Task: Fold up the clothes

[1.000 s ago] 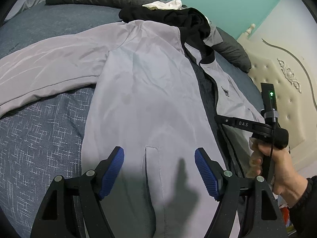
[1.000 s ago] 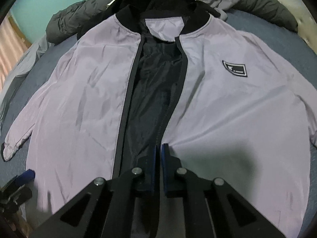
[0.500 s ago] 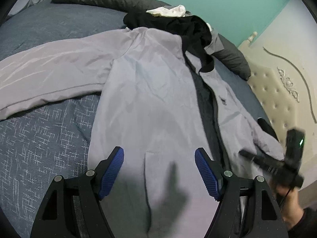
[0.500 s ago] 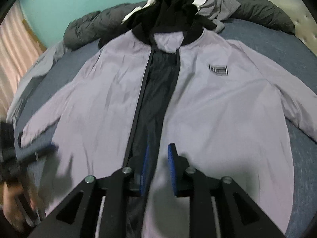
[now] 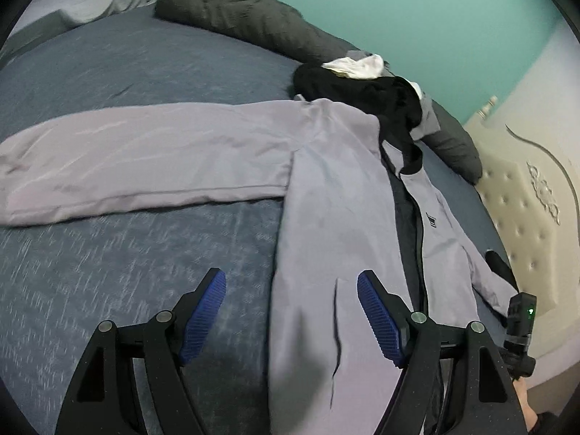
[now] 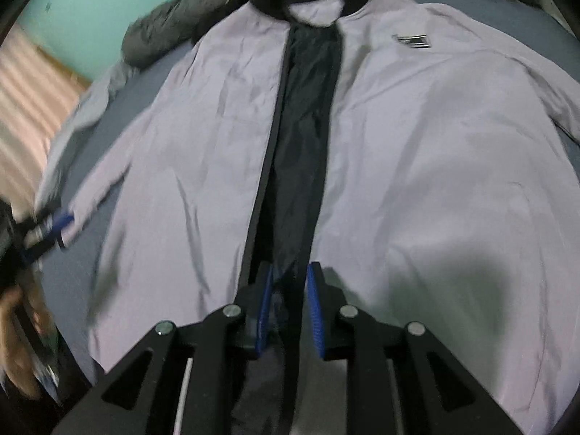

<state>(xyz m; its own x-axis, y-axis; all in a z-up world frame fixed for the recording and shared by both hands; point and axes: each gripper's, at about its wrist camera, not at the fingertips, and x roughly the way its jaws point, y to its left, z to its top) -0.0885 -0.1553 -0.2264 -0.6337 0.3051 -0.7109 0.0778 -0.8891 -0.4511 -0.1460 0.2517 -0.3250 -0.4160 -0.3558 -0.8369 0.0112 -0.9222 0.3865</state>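
A light grey zip jacket [image 5: 326, 217] lies face up and unzipped on the bed, with one sleeve stretched out to the left. Its dark lining [image 6: 301, 127] shows down the middle, between black zip edges. My left gripper [image 5: 291, 290] is open and hovers over the jacket's side edge near the hem, with nothing between its pads. My right gripper [image 6: 290, 282] is above the hem at the zip gap. Its jaws are opening, and only the lining below shows between them. Each view shows the other gripper at its edge, the right gripper [image 5: 520, 326] and the blurred left gripper [image 6: 54, 224].
The jacket lies on a blue-grey bed cover [image 5: 127, 65]. A dark grey quilt [image 5: 253, 18] runs along the far edge by the teal wall. A black garment [image 5: 362, 90] and a white cloth [image 5: 355, 65] are piled at the collar. A cream padded headboard [image 5: 525, 188] stands to the right.
My right gripper went from shut to a narrow gap and drew back from the jacket. My left gripper moved left, from over the front panel to the jacket's side edge.
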